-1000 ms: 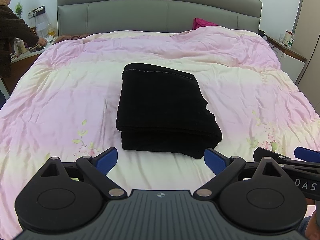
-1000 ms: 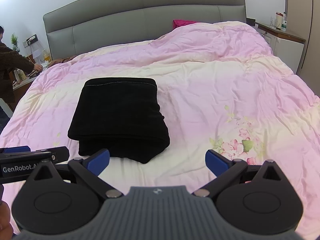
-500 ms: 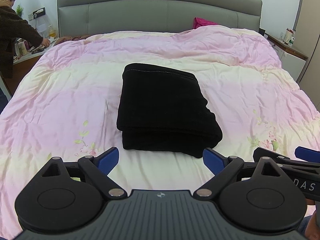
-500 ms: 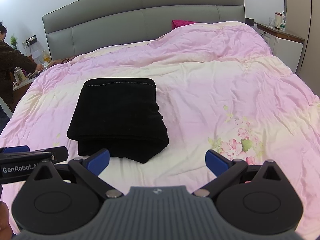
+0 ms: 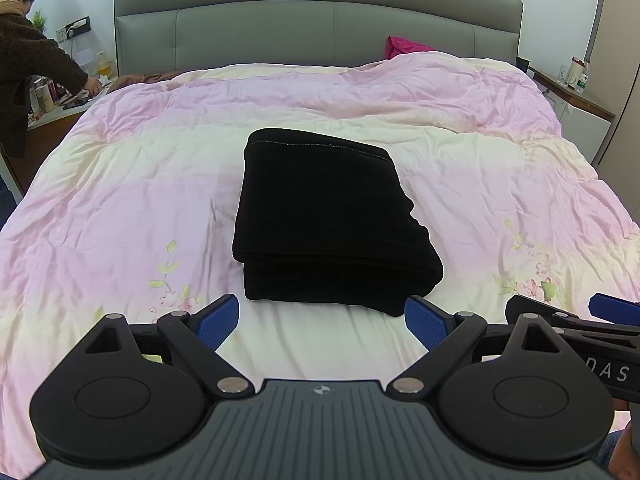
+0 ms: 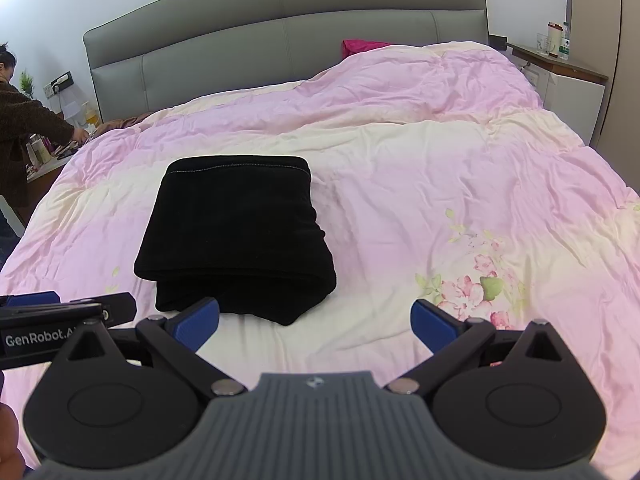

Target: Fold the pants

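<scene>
Black pants point(image 5: 324, 220) lie folded into a thick rectangle on the pink and cream duvet point(image 5: 120, 200). They also show in the right wrist view point(image 6: 236, 232), left of centre. My left gripper point(image 5: 322, 322) is open and empty, just in front of the stack's near edge. My right gripper point(image 6: 316, 322) is open and empty, in front of the stack's near right corner. Each gripper shows at the edge of the other's view: the right one point(image 5: 576, 320) and the left one point(image 6: 64, 308).
A grey padded headboard point(image 5: 320, 28) stands at the far end. A person in a brown coat point(image 5: 28, 76) bends over a cluttered bedside table at the far left. A white nightstand point(image 6: 568, 80) with bottles stands at the far right. A magenta cloth point(image 5: 404, 46) lies by the headboard.
Both grippers stay open and almost still. The view has drawn back very slightly from the folded pants. The person at the left has shifted a little.
</scene>
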`<state>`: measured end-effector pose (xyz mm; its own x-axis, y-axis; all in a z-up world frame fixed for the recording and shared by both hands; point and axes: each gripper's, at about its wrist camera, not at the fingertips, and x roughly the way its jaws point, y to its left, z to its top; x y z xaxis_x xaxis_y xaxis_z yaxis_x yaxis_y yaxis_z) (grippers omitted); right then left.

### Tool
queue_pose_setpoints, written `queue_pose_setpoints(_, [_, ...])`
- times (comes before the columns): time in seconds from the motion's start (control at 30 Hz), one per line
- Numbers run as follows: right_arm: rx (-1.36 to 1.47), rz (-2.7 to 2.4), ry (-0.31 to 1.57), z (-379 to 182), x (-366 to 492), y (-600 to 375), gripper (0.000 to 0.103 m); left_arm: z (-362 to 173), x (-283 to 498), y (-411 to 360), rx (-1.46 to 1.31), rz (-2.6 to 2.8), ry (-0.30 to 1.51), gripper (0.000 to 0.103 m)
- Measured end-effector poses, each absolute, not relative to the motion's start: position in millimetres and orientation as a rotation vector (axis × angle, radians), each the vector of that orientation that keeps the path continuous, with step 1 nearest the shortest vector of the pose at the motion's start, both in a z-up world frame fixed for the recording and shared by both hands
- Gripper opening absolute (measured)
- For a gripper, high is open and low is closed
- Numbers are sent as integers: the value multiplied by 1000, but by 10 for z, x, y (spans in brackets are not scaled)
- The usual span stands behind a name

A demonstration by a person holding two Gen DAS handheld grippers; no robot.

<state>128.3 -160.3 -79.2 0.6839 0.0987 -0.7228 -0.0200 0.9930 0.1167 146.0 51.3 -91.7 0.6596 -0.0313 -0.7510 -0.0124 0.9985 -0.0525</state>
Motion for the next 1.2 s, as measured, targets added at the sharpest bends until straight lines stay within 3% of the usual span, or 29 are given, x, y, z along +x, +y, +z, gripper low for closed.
queue_pose_setpoints(1.2, [105, 62, 812, -773, 1252, -1613, 98, -869, 1454, 508, -50, -12, 848, 103])
